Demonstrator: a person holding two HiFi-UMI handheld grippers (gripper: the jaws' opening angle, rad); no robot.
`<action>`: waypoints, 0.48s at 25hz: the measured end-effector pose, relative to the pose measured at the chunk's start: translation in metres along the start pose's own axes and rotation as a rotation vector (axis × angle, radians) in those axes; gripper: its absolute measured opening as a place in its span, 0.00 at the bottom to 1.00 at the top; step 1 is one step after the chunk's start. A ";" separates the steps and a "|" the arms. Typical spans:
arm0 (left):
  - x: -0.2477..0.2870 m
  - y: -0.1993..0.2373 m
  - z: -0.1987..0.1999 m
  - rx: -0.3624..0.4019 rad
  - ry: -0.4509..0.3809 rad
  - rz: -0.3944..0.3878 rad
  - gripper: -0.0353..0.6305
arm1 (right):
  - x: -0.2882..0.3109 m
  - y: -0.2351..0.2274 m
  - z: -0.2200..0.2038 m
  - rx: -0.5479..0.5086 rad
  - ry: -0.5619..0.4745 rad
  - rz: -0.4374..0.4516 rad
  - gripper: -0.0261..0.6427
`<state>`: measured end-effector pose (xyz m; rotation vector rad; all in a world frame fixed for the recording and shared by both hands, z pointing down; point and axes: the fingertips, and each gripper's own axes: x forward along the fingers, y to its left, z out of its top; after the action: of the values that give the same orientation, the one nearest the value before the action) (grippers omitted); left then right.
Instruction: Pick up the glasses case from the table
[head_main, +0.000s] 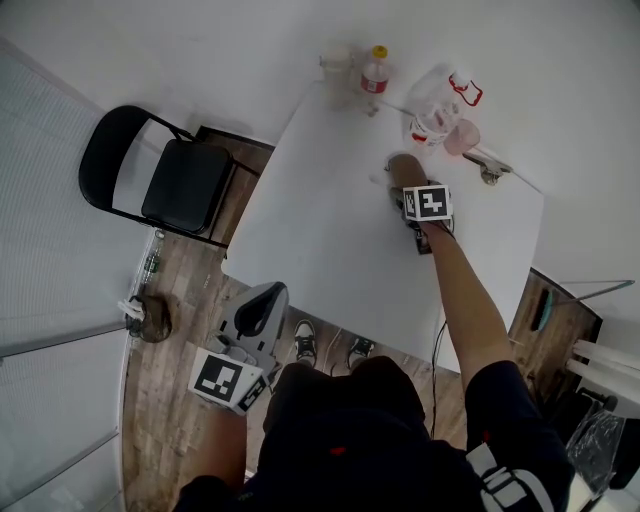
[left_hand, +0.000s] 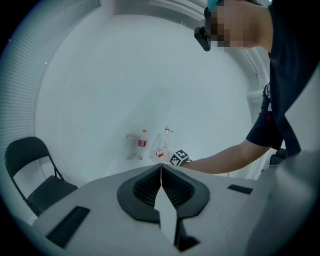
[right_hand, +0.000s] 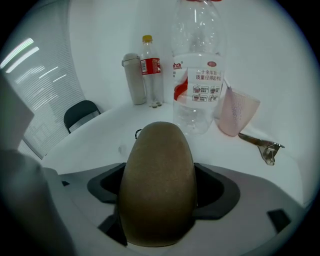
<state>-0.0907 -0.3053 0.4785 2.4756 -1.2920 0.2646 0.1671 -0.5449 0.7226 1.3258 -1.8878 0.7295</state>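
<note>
A brown, rounded glasses case lies on the white table toward its far right. In the right gripper view the case fills the space between the two jaws, which stand wide on either side of it; I see no pad pressing on it. My right gripper reaches down over the case, its marker cube just behind. My left gripper hangs off the table's near edge, above the floor, with its jaws closed together and nothing in them.
Behind the case stand a large clear bottle, a pink cup, a small cola bottle and a grey tumbler. A metal tool lies at the right. A black folding chair stands left of the table.
</note>
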 end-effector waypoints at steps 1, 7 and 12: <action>-0.001 0.000 -0.001 0.000 0.001 -0.002 0.09 | 0.000 0.000 0.000 0.011 0.001 0.005 0.62; -0.009 0.000 0.005 0.015 -0.009 -0.020 0.09 | -0.026 0.001 0.005 -0.044 -0.106 -0.021 0.62; -0.014 0.001 0.012 0.036 -0.027 -0.039 0.09 | -0.091 0.020 0.016 -0.042 -0.251 0.024 0.62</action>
<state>-0.0991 -0.2998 0.4632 2.5399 -1.2592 0.2472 0.1648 -0.5012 0.6387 1.4249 -2.1063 0.5526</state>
